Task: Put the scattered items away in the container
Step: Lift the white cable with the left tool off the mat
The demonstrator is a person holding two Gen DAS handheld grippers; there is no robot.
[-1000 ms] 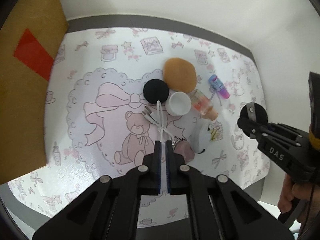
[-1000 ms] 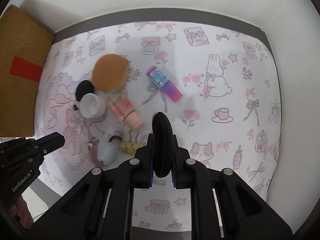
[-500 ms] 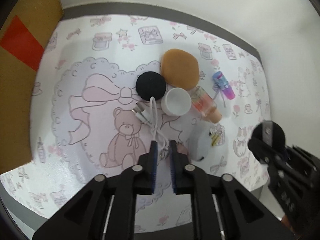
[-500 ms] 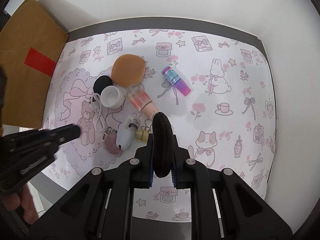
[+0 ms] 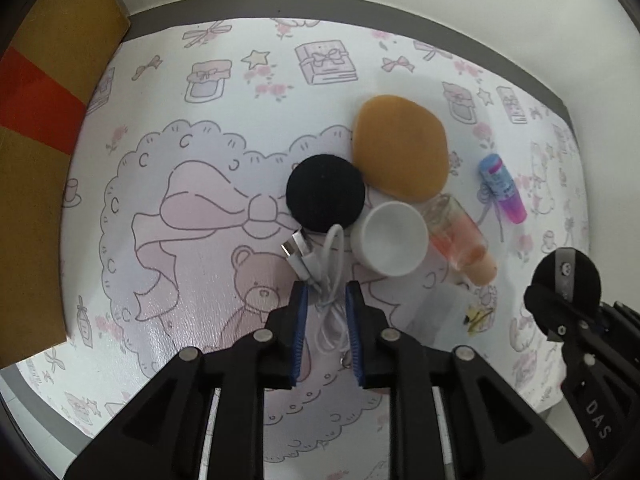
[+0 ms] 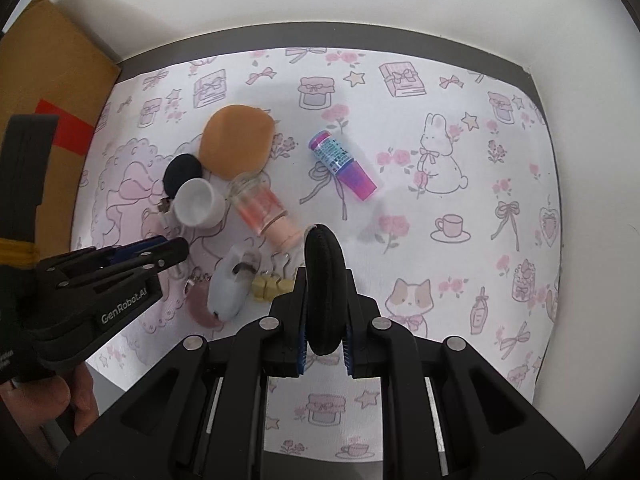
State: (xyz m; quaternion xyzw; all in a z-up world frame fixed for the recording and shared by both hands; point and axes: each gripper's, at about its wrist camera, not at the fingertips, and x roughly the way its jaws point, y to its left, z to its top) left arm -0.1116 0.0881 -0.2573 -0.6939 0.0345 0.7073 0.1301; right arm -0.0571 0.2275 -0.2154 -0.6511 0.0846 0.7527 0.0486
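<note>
My left gripper [image 5: 323,294] is open, its jaws on either side of a coiled white USB cable [image 5: 328,264] on the patterned mat [image 5: 208,128]. My right gripper [image 6: 325,276] is shut on a black round puff [image 6: 324,280], held upright above the mat; it also shows in the left wrist view [image 5: 566,280]. On the mat lie another black puff [image 5: 325,193], a tan sponge [image 5: 400,148], a white cap [image 5: 389,239], a pink bottle [image 5: 460,236] and a blue-purple tube [image 5: 502,192]. The cardboard box [image 5: 44,152] stands at the left.
A pale blue mouse-shaped item [image 6: 230,288], a pink keychain charm [image 6: 200,304] and a yellow binder clip [image 6: 270,284] lie near the mat's front. A white wall rises behind the table's grey back edge [image 6: 320,34]. The left gripper's body [image 6: 100,280] reaches over the cluster.
My left gripper opened and moved forward and down around the white cable. My right gripper, still holding the black puff, pulled back a little.
</note>
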